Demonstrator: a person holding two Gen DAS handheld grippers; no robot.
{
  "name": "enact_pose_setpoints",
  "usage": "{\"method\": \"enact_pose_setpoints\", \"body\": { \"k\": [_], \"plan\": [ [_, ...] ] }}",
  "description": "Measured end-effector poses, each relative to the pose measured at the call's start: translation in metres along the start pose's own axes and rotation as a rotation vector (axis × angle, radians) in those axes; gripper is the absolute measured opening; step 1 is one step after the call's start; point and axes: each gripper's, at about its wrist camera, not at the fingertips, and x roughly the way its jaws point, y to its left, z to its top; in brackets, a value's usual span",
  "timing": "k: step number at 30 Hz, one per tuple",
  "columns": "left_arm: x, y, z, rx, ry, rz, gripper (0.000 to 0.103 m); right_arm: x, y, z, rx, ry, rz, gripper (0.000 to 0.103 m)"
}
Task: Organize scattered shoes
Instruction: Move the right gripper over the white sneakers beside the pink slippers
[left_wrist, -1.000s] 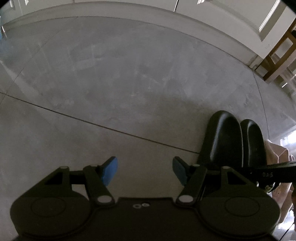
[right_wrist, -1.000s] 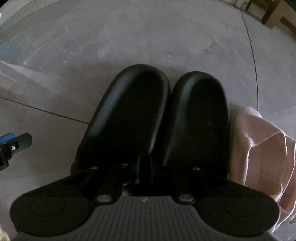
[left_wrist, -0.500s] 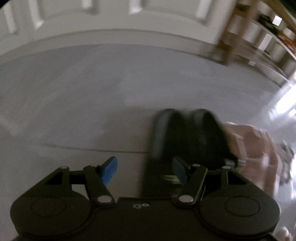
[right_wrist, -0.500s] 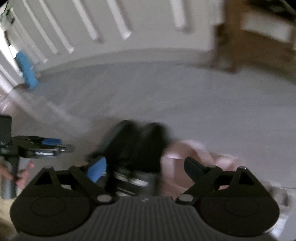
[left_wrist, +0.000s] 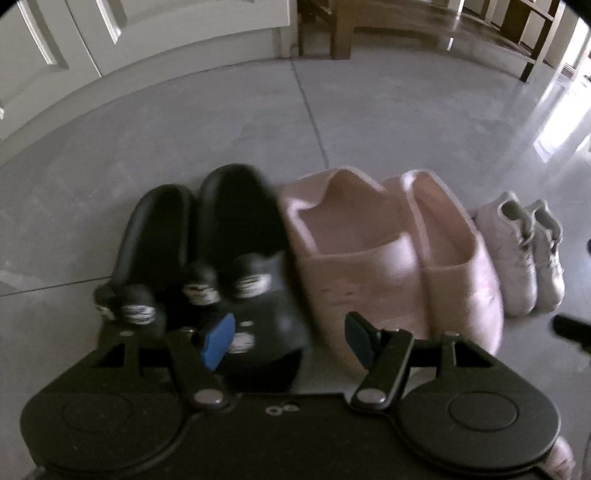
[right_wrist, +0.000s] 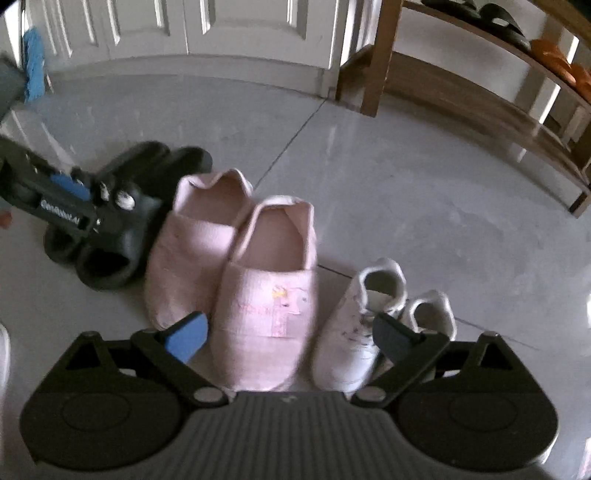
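- Left wrist view first: the left gripper hangs low over the toe ends of the row, jaws spread wide, nothing between them.
- Black slides sit as a pair at the left of the line, side by side and touching, toes toward the camera, on the grey floor.
- Just beside them, the pink slippers, paired and pressed together; the nearer one touches the right-hand slide.
- Further right, the small white sneakers, also paired, near the slippers but with a sliver of floor between.
- Over to the right wrist view: the right gripper is open too, empty, hovering above the toe of a pink slipper with the sneakers at its right finger.
- So all three pairs lie lined up in one row; whether more shoes remain elsewhere, these views don't settle. A wooden shoe rack stands behind.
- Handling, as a judgement: the slides look like moulded rubber, light, fairly stiff, perhaps slick; pinch the strap band or a side wall.
- Slippers look soft and collapsible; take the heel rim or upper edge, expecting sag.
- Sneakers look light and firmer; the heel collar seems the best hold.
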Motion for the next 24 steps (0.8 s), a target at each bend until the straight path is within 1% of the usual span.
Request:
{"method": "enact_pose_setpoints", "body": {
  "k": [3, 5, 11, 13, 14, 15, 17, 19, 20, 22, 24],
  "plan": [
    [-0.007, -0.016, 0.001, -0.062, 0.020, 0.026, 0.066, -0.003, -0.022, 0.001, 0.120, 0.029, 0.042, 0.098],
    [-0.013, -0.023, -0.004, -0.078, 0.042, 0.039, 0.066, -0.004, -0.030, -0.002, 0.166, 0.041, 0.044, 0.098],
    [0.001, -0.030, -0.017, -0.103, 0.117, 0.023, 0.066, -0.008, -0.030, -0.013, 0.152, 0.028, -0.013, 0.098],
    [0.006, -0.033, -0.022, -0.111, 0.142, 0.018, 0.066, -0.010, -0.032, -0.016, 0.179, 0.023, -0.021, 0.098],
    [0.008, -0.034, -0.024, -0.114, 0.154, 0.014, 0.066, -0.011, -0.033, -0.018, 0.187, 0.017, -0.031, 0.098],
    [0.011, -0.035, -0.025, -0.100, 0.161, -0.005, 0.066, -0.012, -0.034, -0.021, 0.189, 0.012, -0.050, 0.098],
    [0.011, -0.044, -0.029, -0.058, 0.152, -0.014, 0.066, -0.013, -0.035, -0.025, 0.185, 0.006, -0.093, 0.098],
    [0.013, -0.048, -0.030, -0.032, 0.144, -0.027, 0.066, -0.014, -0.037, -0.032, 0.171, 0.011, -0.156, 0.098],
    [0.015, -0.051, -0.030, -0.011, 0.147, -0.047, 0.066, -0.015, -0.039, -0.035, 0.169, 0.013, -0.174, 0.098],
    [0.016, -0.055, -0.029, -0.003, 0.155, -0.085, 0.066, -0.018, -0.045, -0.038, 0.170, 0.005, -0.204, 0.098],
    [0.018, -0.059, -0.026, 0.007, 0.158, -0.118, 0.066, -0.022, -0.057, -0.035, 0.190, -0.032, -0.234, 0.098]
  ]
}}
